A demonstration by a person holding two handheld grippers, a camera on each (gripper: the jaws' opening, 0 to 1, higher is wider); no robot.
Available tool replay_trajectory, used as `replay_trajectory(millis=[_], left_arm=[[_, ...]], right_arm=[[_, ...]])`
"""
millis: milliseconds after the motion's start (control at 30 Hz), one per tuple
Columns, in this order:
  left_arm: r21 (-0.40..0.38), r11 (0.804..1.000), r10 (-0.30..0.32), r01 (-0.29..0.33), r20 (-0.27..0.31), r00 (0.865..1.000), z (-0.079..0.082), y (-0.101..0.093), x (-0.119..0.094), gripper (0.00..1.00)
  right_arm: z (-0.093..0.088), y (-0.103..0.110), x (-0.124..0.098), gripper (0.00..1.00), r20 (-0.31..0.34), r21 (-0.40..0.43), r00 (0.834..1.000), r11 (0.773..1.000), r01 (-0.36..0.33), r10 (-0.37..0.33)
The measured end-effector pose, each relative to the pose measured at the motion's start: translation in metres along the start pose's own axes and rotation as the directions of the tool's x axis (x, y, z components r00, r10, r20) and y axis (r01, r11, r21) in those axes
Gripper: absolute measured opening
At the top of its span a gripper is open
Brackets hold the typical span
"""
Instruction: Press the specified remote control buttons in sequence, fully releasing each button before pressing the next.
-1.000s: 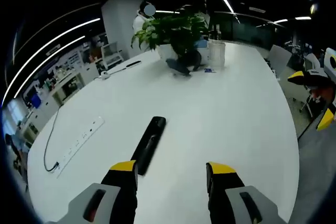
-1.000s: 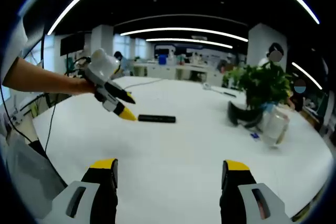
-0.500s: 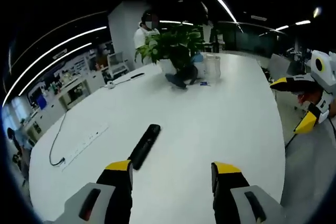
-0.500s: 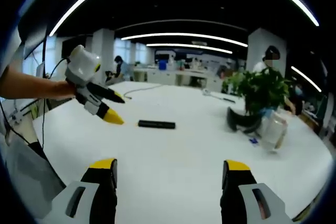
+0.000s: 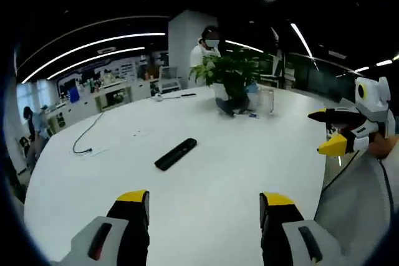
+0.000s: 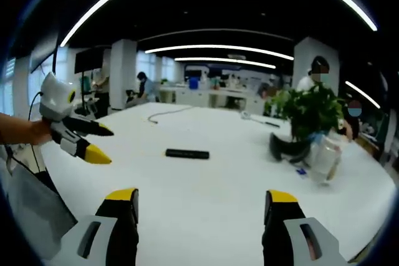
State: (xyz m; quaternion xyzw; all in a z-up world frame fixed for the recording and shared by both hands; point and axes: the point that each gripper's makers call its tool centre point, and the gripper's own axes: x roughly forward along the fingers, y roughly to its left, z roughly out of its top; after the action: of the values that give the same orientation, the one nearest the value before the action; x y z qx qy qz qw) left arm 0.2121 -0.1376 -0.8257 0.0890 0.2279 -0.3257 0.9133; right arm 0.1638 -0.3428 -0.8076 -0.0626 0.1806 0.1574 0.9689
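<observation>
A black remote control [image 5: 176, 154] lies flat on the white table [image 5: 206, 179], well ahead of my left gripper [image 5: 204, 202], whose yellow-tipped jaws stand open and hold nothing. In the right gripper view the same remote control [image 6: 187, 153] lies in the middle of the table, far beyond my right gripper [image 6: 203, 199], also open and holding nothing. The right gripper [image 5: 335, 132] enters the left gripper view from the right, lifted off the table. The left gripper [image 6: 87, 141] enters the right gripper view from the left, held in a hand, away from the remote.
A potted plant [image 5: 232, 74] with a dark object at its base and a clear jar [image 6: 326, 154] stand at the table's far end. A cable [image 5: 87, 138] runs across the table's far left. People stand behind the plant, with desks further back.
Both grippers have drawn back from the remote and risen. The left gripper, earlier close over the remote, now hangs well to the side of it. The remote has not moved.
</observation>
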Motion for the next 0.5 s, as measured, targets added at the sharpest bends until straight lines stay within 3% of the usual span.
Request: replay_trajectory(millis=[200, 300, 367, 500], left_arm=[[-0.080, 0.994, 0.083, -0.076, 0.086, 0.993, 0.004, -0.001, -0.030, 0.85], [-0.086, 0.983, 0.171, -0.161, 0.124, 0.977, 0.001, 0.004, -0.046, 0.91], [-0.086, 0.972, 0.228, -0.218, 0.131, 0.965, -0.005, 0.010, -0.057, 0.95], [-0.106, 0.956, 0.286, -0.275, 0.105, 0.953, -0.023, 0.017, -0.069, 0.98]], right_arm=[[0.002, -0.002, -0.001, 0.84, 0.013, 0.011, 1.000, 1.000, 0.007, -0.007], [0.004, -0.004, -0.002, 0.85, 0.024, 0.026, 1.000, 1.000, 0.012, -0.012], [0.005, -0.006, -0.002, 0.87, 0.029, 0.031, 0.999, 0.999, 0.023, -0.024], [0.006, -0.010, -0.003, 0.88, 0.037, 0.048, 0.999, 0.998, 0.033, -0.034]])
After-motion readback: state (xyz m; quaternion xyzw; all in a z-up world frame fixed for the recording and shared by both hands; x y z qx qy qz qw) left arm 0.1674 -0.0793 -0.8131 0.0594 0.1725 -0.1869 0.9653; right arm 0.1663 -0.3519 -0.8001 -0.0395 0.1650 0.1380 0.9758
